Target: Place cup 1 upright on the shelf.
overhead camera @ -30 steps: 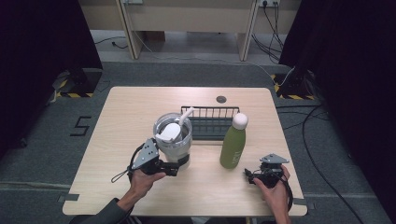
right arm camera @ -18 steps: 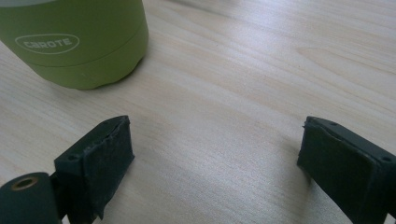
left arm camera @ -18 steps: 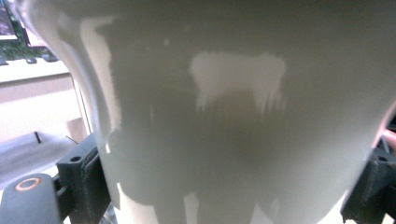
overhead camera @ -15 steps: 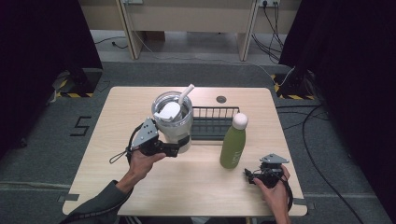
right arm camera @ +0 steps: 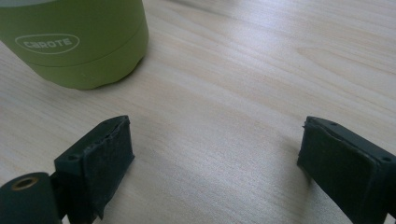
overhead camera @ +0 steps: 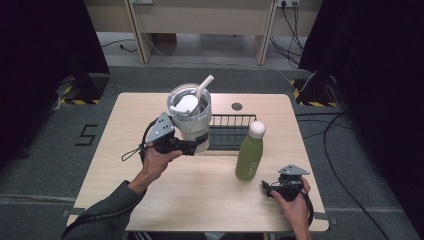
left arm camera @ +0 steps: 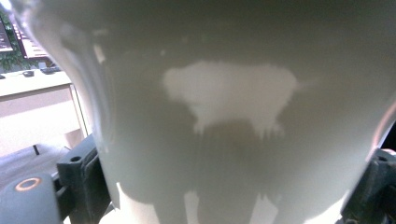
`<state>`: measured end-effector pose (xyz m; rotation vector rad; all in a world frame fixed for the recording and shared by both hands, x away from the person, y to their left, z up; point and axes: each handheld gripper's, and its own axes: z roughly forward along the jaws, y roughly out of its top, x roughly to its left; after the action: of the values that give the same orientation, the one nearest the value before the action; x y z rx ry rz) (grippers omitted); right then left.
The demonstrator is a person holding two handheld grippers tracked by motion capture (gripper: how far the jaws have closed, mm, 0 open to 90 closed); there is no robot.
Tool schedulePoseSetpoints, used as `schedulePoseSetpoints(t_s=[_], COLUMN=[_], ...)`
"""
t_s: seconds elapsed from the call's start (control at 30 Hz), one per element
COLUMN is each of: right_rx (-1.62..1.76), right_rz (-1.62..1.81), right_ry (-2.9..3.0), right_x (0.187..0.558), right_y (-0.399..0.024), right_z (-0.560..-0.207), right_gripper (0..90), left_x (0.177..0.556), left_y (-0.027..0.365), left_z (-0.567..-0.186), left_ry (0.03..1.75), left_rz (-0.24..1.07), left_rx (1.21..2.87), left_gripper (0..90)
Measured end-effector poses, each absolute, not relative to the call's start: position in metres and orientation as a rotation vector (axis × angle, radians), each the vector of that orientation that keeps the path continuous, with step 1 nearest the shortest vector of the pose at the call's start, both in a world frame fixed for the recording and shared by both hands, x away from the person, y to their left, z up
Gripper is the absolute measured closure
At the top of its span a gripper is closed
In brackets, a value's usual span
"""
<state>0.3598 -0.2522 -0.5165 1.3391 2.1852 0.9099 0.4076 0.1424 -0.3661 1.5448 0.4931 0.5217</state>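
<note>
A large pale tumbler with a clear lid and a white straw hangs lifted above the table, held near its base by my left gripper, which is shut on it. Up close in the left gripper view the tumbler wall spans the whole gap between the two jaws. A green bottle with a white cap stands upright at the table's centre right. My right gripper rests open near the front right edge, just right of the bottle base, with nothing between its pads.
A black wire rack lies on the wooden table behind the bottle and partly behind the tumbler. A small dark round disc sits near the far edge. Cables run over the floor at the right.
My left gripper has raised the tumbler off the table and carried it away from the person, toward the wire rack. The right gripper and the bottle have stayed where they were.
</note>
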Motion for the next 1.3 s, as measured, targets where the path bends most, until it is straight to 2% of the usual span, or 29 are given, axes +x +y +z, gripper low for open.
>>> schedulePoseSetpoints(t_s=[0.7,1.3], right_rx=[1.338,1.336], right_rz=[0.909,0.908], right_ry=[2.185,2.186], right_x=[0.36,0.36], right_y=[-0.252,-0.252], right_z=[-0.517,-0.516], right_gripper=[10.2,10.2], left_x=[0.448,0.488], left_y=[0.131,0.112], left_z=[-0.366,-0.377], left_ry=[0.529,0.562], left_rz=[0.571,0.56], left_rx=[1.559,1.543], left_gripper=[10.0,10.0])
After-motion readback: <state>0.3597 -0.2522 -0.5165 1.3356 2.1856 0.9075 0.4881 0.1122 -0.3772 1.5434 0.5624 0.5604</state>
